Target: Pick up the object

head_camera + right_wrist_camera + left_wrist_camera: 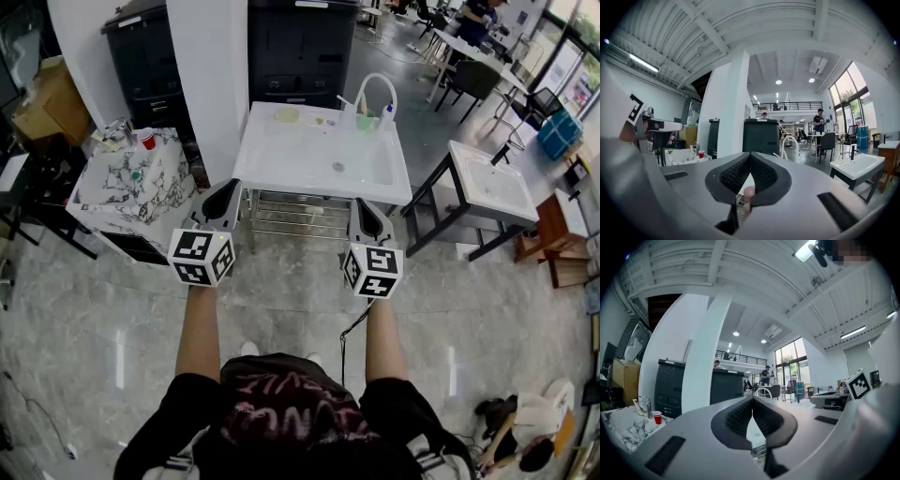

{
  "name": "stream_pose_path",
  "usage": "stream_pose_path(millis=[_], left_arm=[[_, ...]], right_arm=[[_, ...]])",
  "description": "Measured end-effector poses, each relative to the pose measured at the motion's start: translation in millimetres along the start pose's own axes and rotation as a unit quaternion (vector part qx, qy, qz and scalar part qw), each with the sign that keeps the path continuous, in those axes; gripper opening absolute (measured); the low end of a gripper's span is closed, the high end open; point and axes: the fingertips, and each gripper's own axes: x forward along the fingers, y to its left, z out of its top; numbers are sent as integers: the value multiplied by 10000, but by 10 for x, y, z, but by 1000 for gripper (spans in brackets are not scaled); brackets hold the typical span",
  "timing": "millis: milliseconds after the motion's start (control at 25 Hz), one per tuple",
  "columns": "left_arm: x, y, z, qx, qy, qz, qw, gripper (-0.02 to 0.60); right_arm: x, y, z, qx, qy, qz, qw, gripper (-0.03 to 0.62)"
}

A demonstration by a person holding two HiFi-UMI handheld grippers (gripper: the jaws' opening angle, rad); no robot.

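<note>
Left gripper [228,188] is held level in front of the person, its 2 jaws pressed together with nothing between them; the left gripper view shows the ribbed pads [740,416] meeting at the tips. Off to its left stands a marble-topped cabinet [122,187] with 1 red cup [147,140] near its back edge.

Between the 2 grippers and beyond them stands a white sink table [281,169] with a wire rack [300,217] beneath it. A pale yellow-green object [287,114] lies on the table's back ledge, well apart from both grippers. Further right on the same ledge a green cup [366,122] stands just beside the foot of a white arched faucet [375,76]. A dark cabinet [300,47] stands behind the table.

The right gripper [367,208] is also held level, near the table's front edge. Its jaws are closed tip to tip and grip nothing. A small pinkish shape shows in the gap below the tips in the right gripper view, too blurred to name.

To the right stands a second sink table [492,183] on dark legs.
</note>
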Motion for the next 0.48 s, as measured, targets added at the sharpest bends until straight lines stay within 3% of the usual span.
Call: stream_pose_path(millis=[480], left_arm=[[20, 30, -19, -33, 15, -4, 10000, 15]], right_arm=[[6, 5, -6, -69, -31, -34, 10000, 12]])
